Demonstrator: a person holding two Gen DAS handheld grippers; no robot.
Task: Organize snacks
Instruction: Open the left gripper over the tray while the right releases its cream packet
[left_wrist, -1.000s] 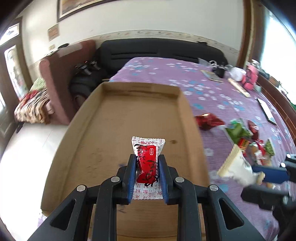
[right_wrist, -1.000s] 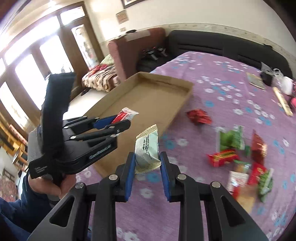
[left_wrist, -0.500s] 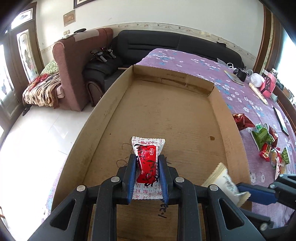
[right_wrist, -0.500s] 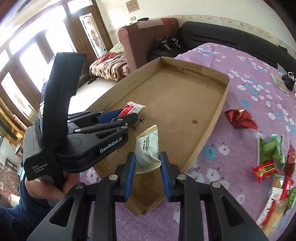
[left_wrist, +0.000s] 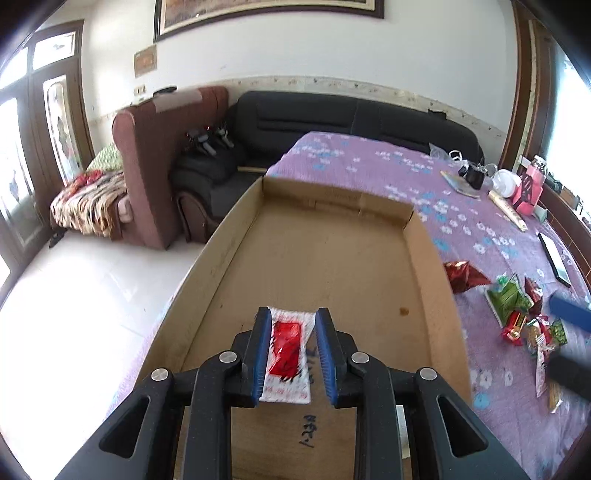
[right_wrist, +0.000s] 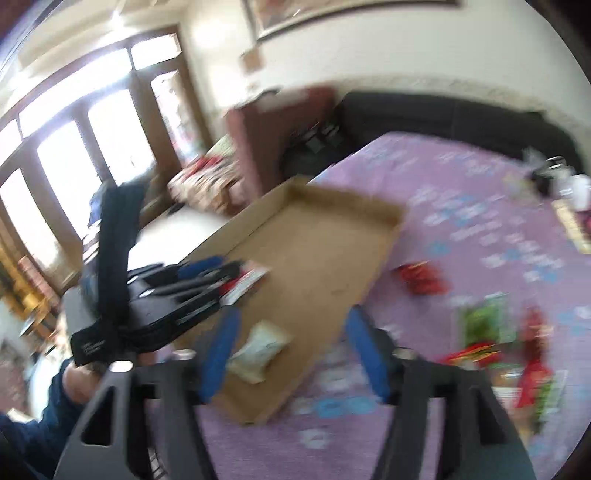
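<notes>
A shallow cardboard tray (left_wrist: 332, 258) lies on the purple flowered cloth (left_wrist: 388, 162). My left gripper (left_wrist: 291, 354) is over the tray's near end, its jaws parted a little around a red and white snack packet (left_wrist: 286, 354); whether they pinch it is unclear. My right gripper (right_wrist: 291, 354) is open wide and empty, above the tray's near corner (right_wrist: 258, 406). A cream snack packet (right_wrist: 260, 349) lies inside the tray below it. The right wrist view is blurred and shows the left gripper with its packet (right_wrist: 243, 282).
Several loose snacks lie on the cloth right of the tray: a red foil one (left_wrist: 465, 275), green and red ones (left_wrist: 517, 306). A phone (left_wrist: 554, 258) and clutter sit at the far right. A sofa and armchair (left_wrist: 166, 147) stand behind.
My right gripper opened and let the cream packet drop into the tray, then drew back. My left gripper's jaws widened slightly around the red packet, and it lifted back a little.
</notes>
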